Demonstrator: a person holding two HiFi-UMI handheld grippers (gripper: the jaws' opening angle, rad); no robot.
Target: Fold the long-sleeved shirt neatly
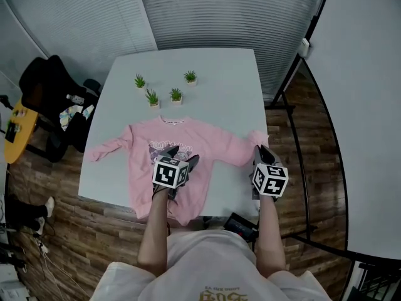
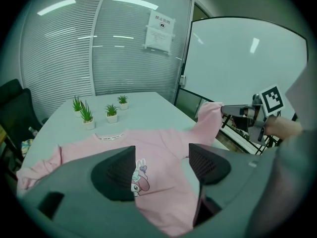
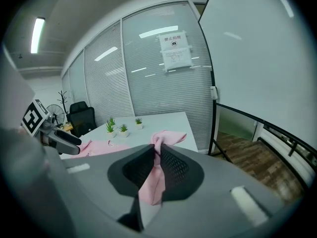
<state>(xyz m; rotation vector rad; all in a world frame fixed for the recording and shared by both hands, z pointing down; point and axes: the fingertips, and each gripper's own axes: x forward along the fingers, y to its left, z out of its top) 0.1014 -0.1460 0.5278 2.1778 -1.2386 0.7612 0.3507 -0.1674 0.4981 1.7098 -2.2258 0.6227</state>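
One pink shirt, four potted plants, two hand-held grippers

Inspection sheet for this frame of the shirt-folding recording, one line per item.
Surface: pale table, with the shirt spread across its near half.
Job's things: pink long-sleeved shirt lying front up, one sleeve raised off the table.
Clutter: four small potted plants beyond the collar.
Grippers: left gripper open above the shirt's body; right gripper shut on the raised sleeve.
Cables: nothing seen on the table.
Surroundings: black chair, wooden floor, whiteboard, blinds.
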